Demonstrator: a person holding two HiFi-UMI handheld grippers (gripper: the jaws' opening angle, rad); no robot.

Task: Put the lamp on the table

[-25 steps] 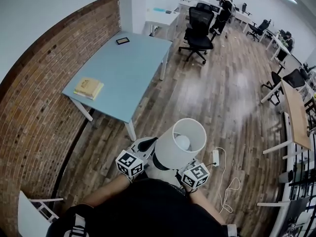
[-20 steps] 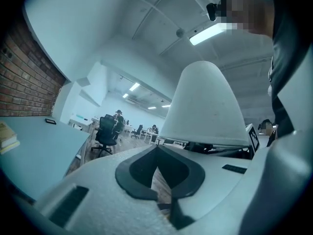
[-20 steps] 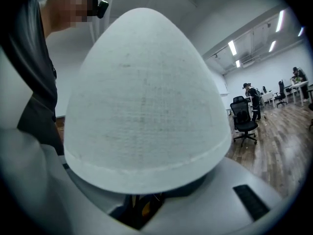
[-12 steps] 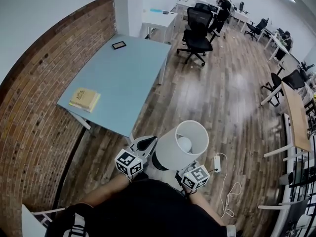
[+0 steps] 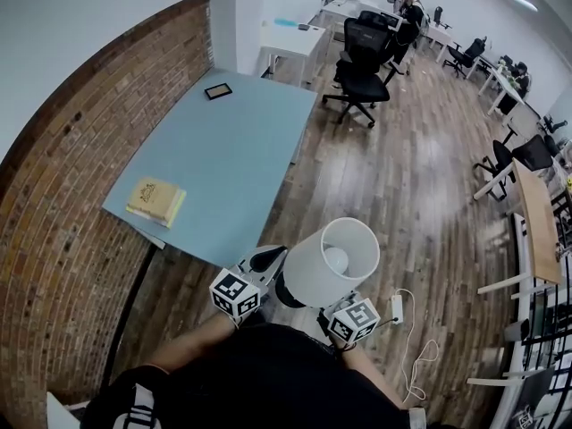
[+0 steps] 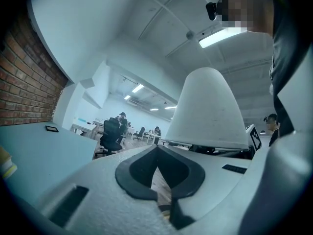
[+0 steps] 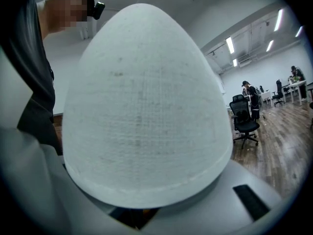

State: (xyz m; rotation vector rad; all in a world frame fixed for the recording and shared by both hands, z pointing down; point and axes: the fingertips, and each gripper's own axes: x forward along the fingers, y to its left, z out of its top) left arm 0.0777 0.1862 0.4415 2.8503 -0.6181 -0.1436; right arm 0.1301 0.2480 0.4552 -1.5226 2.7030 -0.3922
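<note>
Lamp: A white drum-shaded lamp (image 5: 332, 259) with a dark base stands roughly upright between the two grippers. It sits low in the head view, close in front of the person's body, and its bulb shows through the open top of the shade.

Table: A pale blue rectangular table (image 5: 232, 150) runs along a red brick wall (image 5: 80, 195). It lies ahead and to the left of the lamp, its long side leading away from the person and its near corner just beside the left gripper.

On the table: A flat yellowish book-like item (image 5: 156, 201) lies towards the near end and a small dark tablet (image 5: 218, 90) at the far end. A broad bare stretch lies between them.

Left gripper (image 6: 157, 150): It points forward and level, jaw tips together with nothing seen between them. The shade is just to its right.

Right gripper (image 7: 133, 217): The shade fills its view and hides the pads. It appears to be clamped on the lamp below the shade.

Nearer hand: The left one is closer to the table, but the lamp seems to ride on the right.

Coming move: The lamp likely needs carrying forward and leftward over the table edge, kept upright.
</note>
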